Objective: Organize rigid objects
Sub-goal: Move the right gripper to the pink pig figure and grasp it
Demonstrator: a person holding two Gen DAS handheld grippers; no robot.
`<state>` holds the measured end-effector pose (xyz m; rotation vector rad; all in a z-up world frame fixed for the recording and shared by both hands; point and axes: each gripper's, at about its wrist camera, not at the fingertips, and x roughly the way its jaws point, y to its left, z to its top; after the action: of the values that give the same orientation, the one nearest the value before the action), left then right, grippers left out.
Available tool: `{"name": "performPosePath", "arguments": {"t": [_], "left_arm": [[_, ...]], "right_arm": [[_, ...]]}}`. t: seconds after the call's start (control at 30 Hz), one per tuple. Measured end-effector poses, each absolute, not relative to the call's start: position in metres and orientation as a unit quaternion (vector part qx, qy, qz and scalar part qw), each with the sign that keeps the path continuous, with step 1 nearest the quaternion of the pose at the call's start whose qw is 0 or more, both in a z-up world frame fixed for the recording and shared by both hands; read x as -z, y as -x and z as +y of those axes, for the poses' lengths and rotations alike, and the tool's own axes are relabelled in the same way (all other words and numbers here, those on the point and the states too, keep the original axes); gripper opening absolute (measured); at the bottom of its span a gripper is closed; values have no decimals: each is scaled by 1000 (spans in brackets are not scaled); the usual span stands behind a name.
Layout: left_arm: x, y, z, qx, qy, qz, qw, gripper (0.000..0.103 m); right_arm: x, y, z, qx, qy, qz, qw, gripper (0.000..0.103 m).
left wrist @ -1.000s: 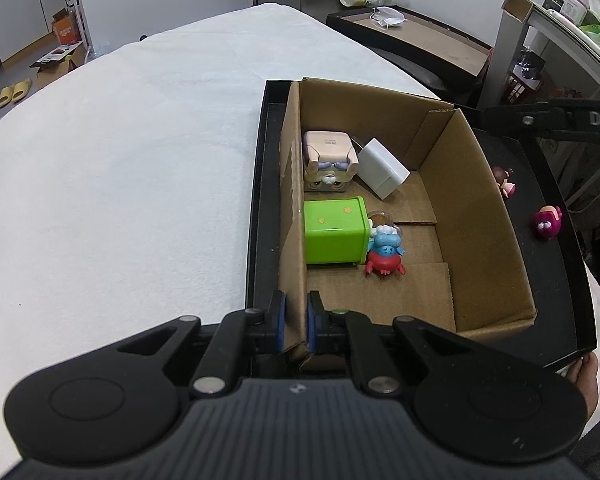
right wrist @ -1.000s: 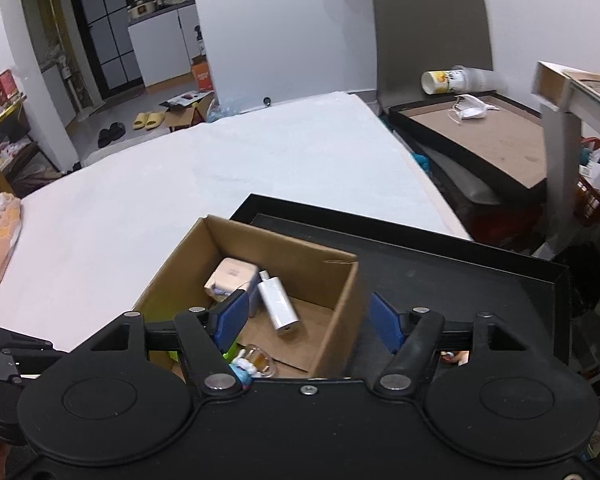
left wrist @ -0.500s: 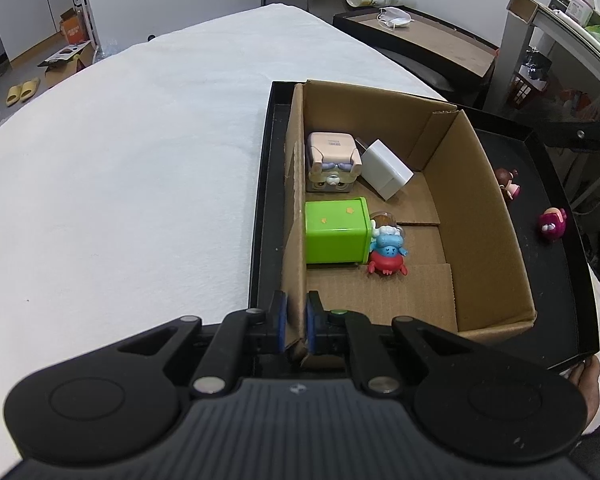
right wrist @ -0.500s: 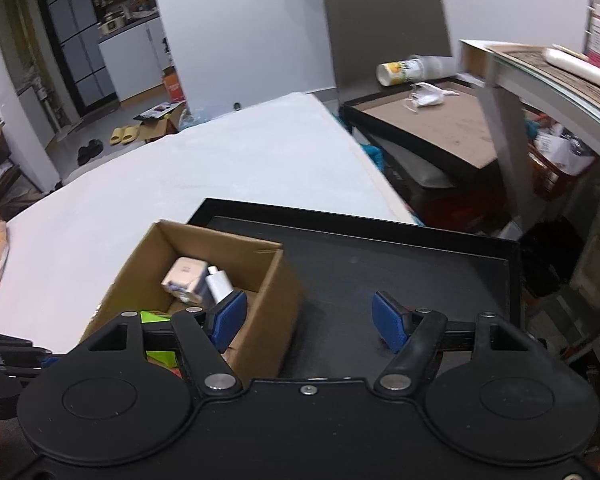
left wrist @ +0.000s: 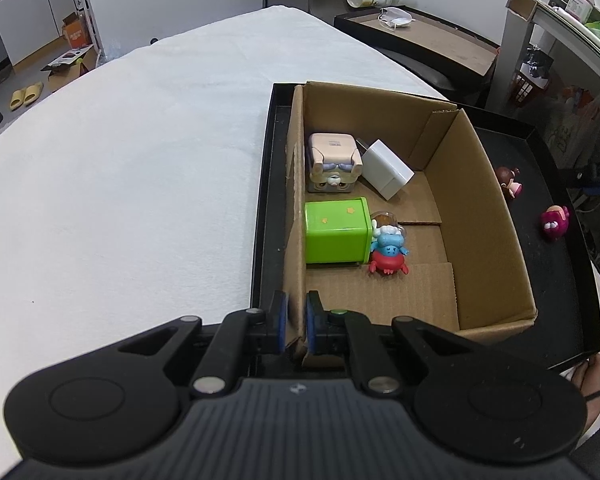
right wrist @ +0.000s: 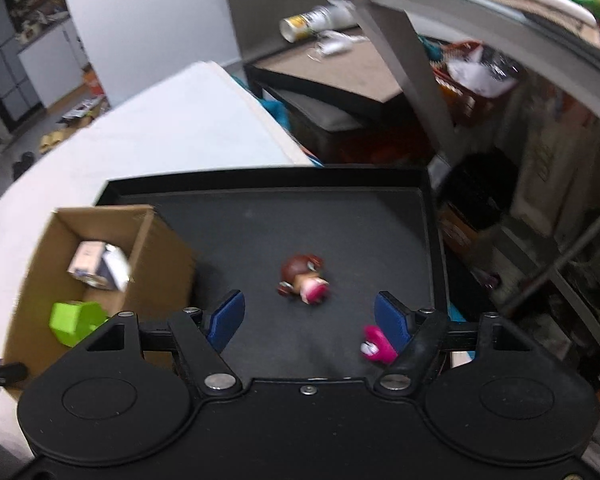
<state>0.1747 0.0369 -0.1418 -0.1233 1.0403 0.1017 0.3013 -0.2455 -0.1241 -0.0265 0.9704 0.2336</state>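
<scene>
My left gripper [left wrist: 294, 322] is shut on the near left wall of the cardboard box [left wrist: 480, 216], which stands in a black tray [left wrist: 556, 264]. The box holds a green cube [left wrist: 334, 234], a beige block figure [left wrist: 334, 162], a white charger [left wrist: 386, 168] and a blue-and-red crab toy [left wrist: 388, 254]. My right gripper [right wrist: 310, 318] is open and empty above the tray floor [right wrist: 284, 224]. A brown-haired doll [right wrist: 304, 280] lies just beyond its fingertips, and a magenta toy [right wrist: 376, 346] sits by the right finger. Both toys also show in the left wrist view, the doll [left wrist: 508, 180] and the magenta toy [left wrist: 554, 222].
The tray rests at the right edge of a white-covered table [left wrist: 140, 168]. A second black tray [left wrist: 420, 36] with a cup and a mask sits beyond. A grey shelf post [right wrist: 412, 68] and cluttered storage stand to the right.
My right gripper has swung right and down, from over the box to over the open tray floor near the doll and magenta toy. My left gripper has kept its hold on the box wall.
</scene>
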Motion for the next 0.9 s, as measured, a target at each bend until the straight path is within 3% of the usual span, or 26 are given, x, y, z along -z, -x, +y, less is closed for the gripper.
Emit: {"name": "performPosePath", "arguments": {"t": [0.4,0.6,0.9], "left_arm": [[141,-175,36,-49,56,495,865,9],[141,-174,36,-49,57,495,866,9],[142,-174,37,-45,57,495,866,9]], "right_arm": [[156,-312,-268,-35,-15,505,862,69],[173,-315,-275,-16,-36,529,848,59],[189,-325,-281,12,-46,541,839,57]]}}
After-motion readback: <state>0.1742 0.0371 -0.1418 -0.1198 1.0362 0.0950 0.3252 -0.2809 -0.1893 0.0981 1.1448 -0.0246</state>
